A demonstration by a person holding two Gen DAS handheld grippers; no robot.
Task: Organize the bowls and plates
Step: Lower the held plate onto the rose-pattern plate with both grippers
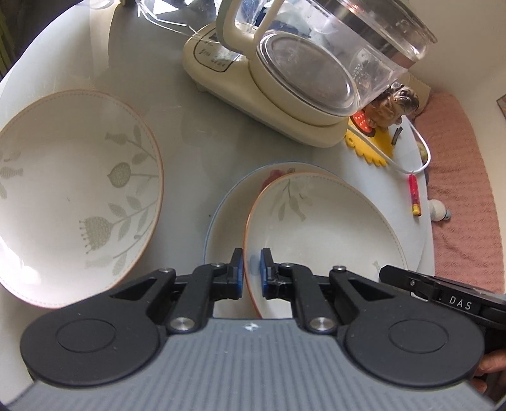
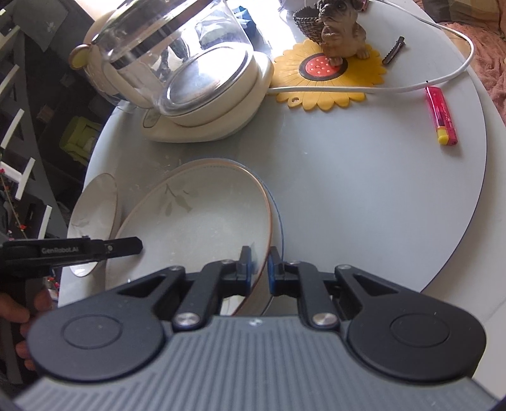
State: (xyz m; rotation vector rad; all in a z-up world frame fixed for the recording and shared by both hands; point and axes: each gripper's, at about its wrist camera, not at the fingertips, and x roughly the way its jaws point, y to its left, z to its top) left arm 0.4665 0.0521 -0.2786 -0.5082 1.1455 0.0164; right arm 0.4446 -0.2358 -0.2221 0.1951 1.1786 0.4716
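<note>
A white plate with an orange rim and leaf print [image 1: 322, 227] [image 2: 196, 227] is held by both grippers. My left gripper [image 1: 251, 265] is shut on its left rim, and its finger also reaches in at the left of the right wrist view [image 2: 126, 248]. My right gripper [image 2: 259, 262] is shut on the opposite rim, and it shows at the lower right of the left wrist view [image 1: 411, 281]. The held plate sits just over a blue-rimmed plate [image 1: 227, 215] [image 2: 280, 218]; I cannot tell whether they touch. A second orange-rimmed leaf plate [image 1: 72, 196] [image 2: 95, 215] lies to the left.
A glass kettle on a cream base [image 1: 284, 95] [image 2: 202, 104] stands close behind the plates. A yellow sunflower mat [image 2: 332, 82] with a dog figurine [image 2: 341, 28], a white cable [image 2: 411, 87] and a red lighter [image 2: 441, 115] lie at the right. The round table's edge [image 2: 474, 189] curves close by.
</note>
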